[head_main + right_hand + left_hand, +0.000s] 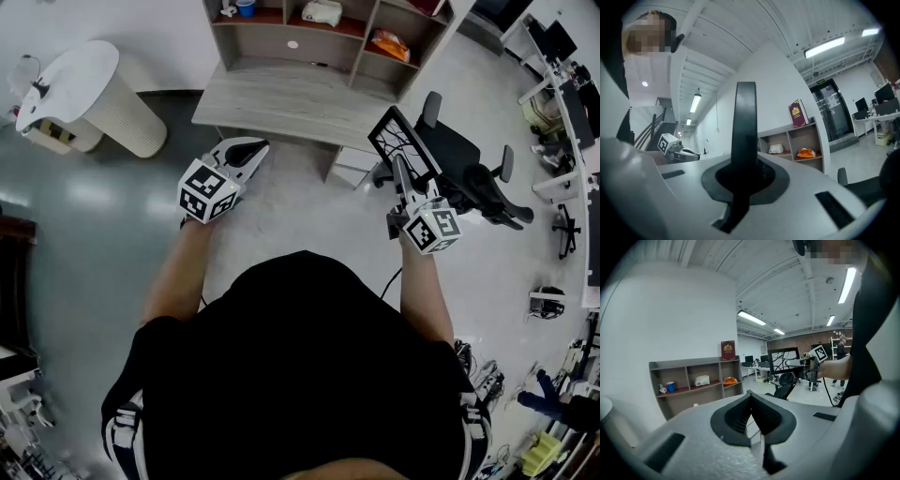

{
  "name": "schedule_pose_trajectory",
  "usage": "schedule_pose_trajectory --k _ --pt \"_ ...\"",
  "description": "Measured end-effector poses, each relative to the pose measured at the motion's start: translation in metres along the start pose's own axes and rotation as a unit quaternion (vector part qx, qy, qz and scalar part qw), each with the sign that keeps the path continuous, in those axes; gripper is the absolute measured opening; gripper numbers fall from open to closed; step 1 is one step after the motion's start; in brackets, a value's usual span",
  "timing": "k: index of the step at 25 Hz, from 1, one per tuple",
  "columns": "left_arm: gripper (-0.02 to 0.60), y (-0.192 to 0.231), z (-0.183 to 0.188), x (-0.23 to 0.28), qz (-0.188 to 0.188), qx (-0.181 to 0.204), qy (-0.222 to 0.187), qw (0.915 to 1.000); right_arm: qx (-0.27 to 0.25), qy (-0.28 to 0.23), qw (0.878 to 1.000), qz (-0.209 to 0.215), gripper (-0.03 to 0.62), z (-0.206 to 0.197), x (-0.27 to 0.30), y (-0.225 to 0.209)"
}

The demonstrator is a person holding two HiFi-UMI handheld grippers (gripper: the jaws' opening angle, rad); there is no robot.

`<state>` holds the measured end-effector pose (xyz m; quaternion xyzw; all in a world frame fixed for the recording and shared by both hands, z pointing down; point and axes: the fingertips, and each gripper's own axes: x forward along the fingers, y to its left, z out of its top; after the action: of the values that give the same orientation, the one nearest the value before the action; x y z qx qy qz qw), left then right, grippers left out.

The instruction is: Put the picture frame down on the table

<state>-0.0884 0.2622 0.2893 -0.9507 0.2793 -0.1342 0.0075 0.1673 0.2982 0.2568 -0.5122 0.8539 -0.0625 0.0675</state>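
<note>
The left gripper (246,152) is hovering at eleven o'clock from the person, its jaws pressing together on nothing. The table (281,98) is lying at twelve o'clock, beyond both grippers. At one o'clock the right gripper (401,174) is clamping the picture frame (397,141) by its edge, holding it in the air short of the table.

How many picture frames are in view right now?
1. The picture frame is clamped in the right gripper, held in the air short of the table. None other shows, though the shelves are partly out of view.
</note>
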Motion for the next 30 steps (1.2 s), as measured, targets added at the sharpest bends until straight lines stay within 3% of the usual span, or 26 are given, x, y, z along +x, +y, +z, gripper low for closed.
schedule_pose_trajectory --k 12,18,30 --pt "0.017 -0.029 0.003 0.032 -0.002 0.003 0.009 1.0000 0.030 -0.004 1.000 0.008 0.017 -0.003 -0.017 -0.041" --pt "0.017 -0.041 0.006 0.046 0.001 0.003 0.015 0.9999 -0.008 -0.012 0.999 0.031 0.017 0.003 -0.021 -0.043" --pt "0.017 -0.059 0.010 0.061 0.005 0.002 0.017 0.9998 -0.006 -0.027 0.998 0.057 0.017 0.010 -0.031 -0.048"
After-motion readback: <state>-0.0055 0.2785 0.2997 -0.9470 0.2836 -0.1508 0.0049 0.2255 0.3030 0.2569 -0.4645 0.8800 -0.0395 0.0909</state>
